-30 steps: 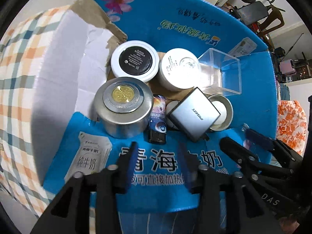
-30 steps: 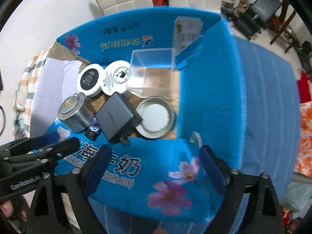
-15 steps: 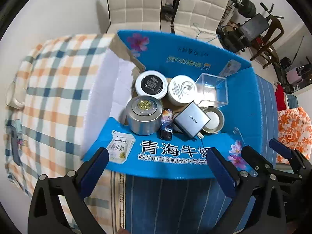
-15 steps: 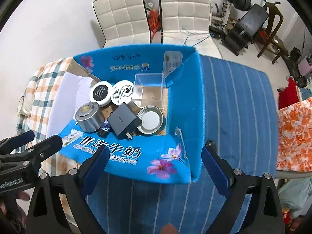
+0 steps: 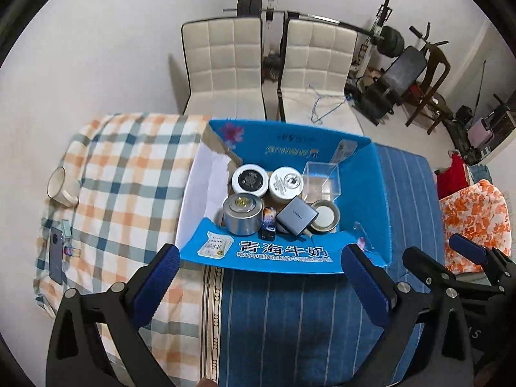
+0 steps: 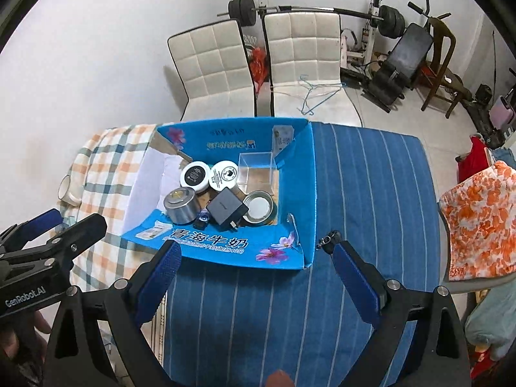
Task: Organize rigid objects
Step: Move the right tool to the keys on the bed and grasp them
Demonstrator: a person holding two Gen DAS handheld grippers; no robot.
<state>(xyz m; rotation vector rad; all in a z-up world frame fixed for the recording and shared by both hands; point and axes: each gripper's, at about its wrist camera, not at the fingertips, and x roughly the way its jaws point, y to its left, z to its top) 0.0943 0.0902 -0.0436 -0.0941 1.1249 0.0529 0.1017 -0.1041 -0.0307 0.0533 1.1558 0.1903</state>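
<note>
A blue cardboard box (image 5: 283, 259) (image 6: 309, 193) lies open on the table. Inside it are a silver tin (image 5: 242, 214) (image 6: 182, 206), a black-lidded white jar (image 5: 250, 179) (image 6: 195, 175), a white jar (image 5: 287, 183) (image 6: 223, 174), a clear plastic box (image 5: 322, 177) (image 6: 256, 167), a grey charger (image 5: 296, 217) (image 6: 225, 209), a round open tin (image 5: 324, 216) (image 6: 259, 208) and a small dark item (image 5: 268, 222) (image 6: 201, 219). My left gripper (image 5: 258, 267) hangs open high above the box's near flap, holding nothing. My right gripper (image 6: 258, 261) is open and empty too, beside it.
A checked cloth (image 5: 122, 174) covers the table's left part, a blue striped cloth (image 6: 371, 209) the right. A cup (image 5: 63, 187) and a phone (image 5: 57, 254) lie at the left edge. Two white chairs (image 5: 225, 64) and gym gear (image 6: 403, 58) stand behind.
Both grippers have risen well away from the box, which now looks small. The left jaws went from nearly closed to wide open. The box's contents stayed put.
</note>
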